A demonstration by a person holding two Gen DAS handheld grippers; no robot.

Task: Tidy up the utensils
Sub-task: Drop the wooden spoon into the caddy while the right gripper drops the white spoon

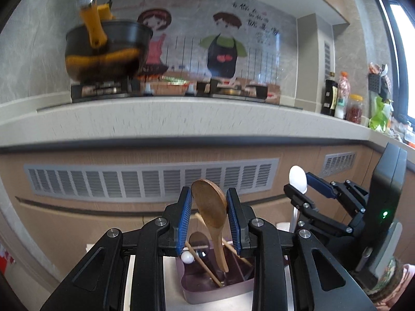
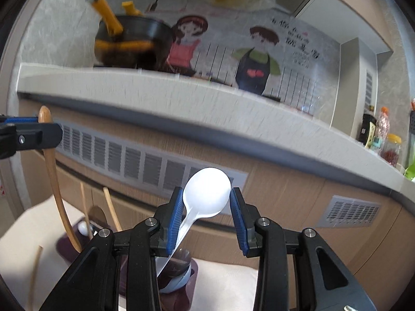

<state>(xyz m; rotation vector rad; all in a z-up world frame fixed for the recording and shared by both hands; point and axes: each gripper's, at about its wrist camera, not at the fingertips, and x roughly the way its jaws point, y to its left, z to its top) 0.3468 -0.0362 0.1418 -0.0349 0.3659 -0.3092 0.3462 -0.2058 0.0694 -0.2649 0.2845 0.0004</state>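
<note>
Pink utensil box (image 1: 220,289) w/ chopsticks (image 1: 205,264) is seen low, in front of the counter edge (image 1: 181,119). Wooden spoon (image 1: 210,207) is clamped by its bowl betw. the L gripper (image 1: 209,220) pads, handle hanging into the box. White plastic spoon (image 2: 206,194) is gripped at the bowl by the R gripper (image 2: 206,220), handle slanting down-left.

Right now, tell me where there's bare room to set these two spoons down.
Bare: the pale surface right of the purple tray, and the counter strip in front of the stove. Crowded: the tray, full of chopsticks, and the counter's right end, with bottles. The left gripper holds the wooden spoon, the right gripper the white spoon.
</note>
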